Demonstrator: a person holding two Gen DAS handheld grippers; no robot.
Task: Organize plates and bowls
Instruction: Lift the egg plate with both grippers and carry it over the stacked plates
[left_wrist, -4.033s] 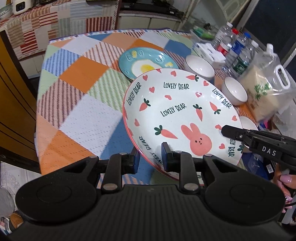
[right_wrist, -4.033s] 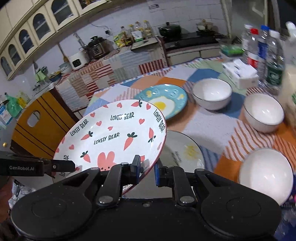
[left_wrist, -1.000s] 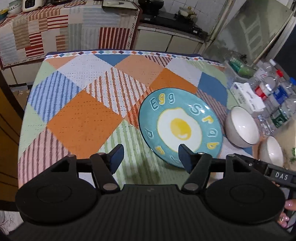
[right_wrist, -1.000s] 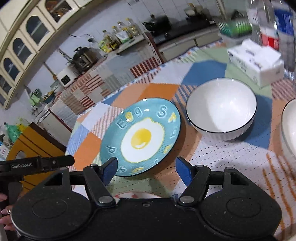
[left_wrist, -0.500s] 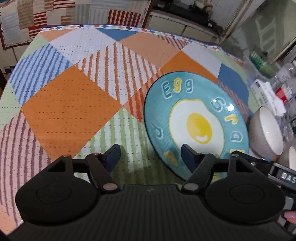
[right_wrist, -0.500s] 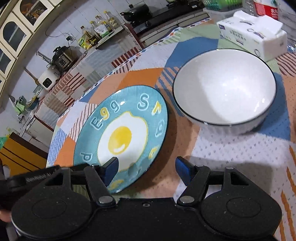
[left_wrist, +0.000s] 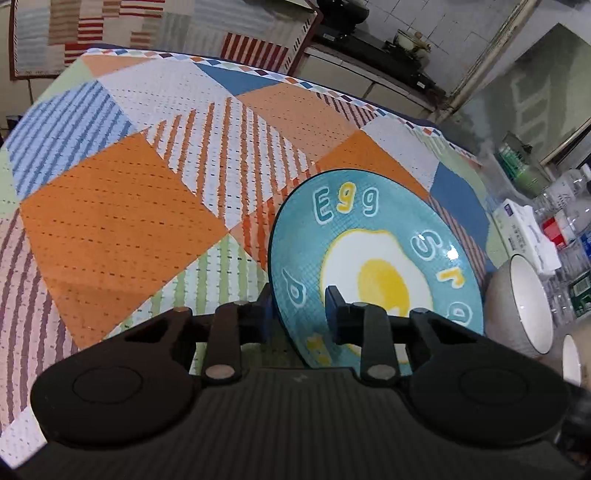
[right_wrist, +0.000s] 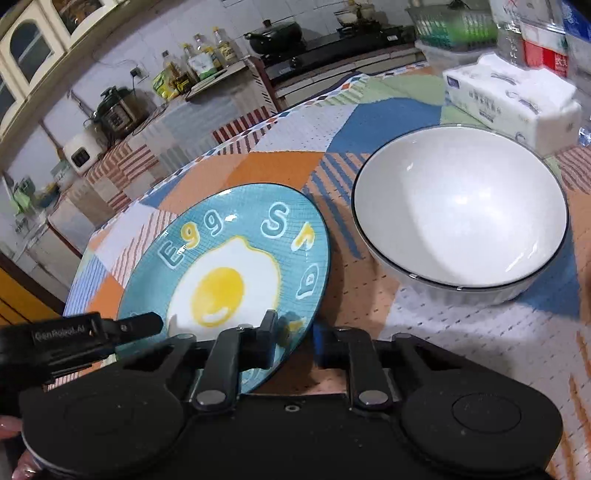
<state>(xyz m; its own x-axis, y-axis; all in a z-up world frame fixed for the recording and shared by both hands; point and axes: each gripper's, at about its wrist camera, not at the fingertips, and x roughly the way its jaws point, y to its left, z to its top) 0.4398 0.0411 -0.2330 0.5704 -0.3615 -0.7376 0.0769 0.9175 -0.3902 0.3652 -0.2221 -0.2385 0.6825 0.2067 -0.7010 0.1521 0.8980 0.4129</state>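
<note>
- The egg plate lies on the desk, on its patchwork cloth, just beside a white bowl; its near rim is between both pairs of fingers.
- Your right hand-held gripper is clamped on the near right edge of the plate, one finger over the glaze and one under the rim.
- Your left hand-held gripper straddles the plate's left edge, jaws closing on the rim; from the wrist view I judge the pads are on it.
- Progress, judged: this plate is gripped but not yet moved to a stack. No stack shows in either view.
- Left to do: carry the plate to its pile, then deal with the bowls. A second bowl shows at the frame edge of the left view, apart from the first, so the bowls are not nested yet.
- Clutter beyond: tissue pack and bottles crowd the far right.
</note>
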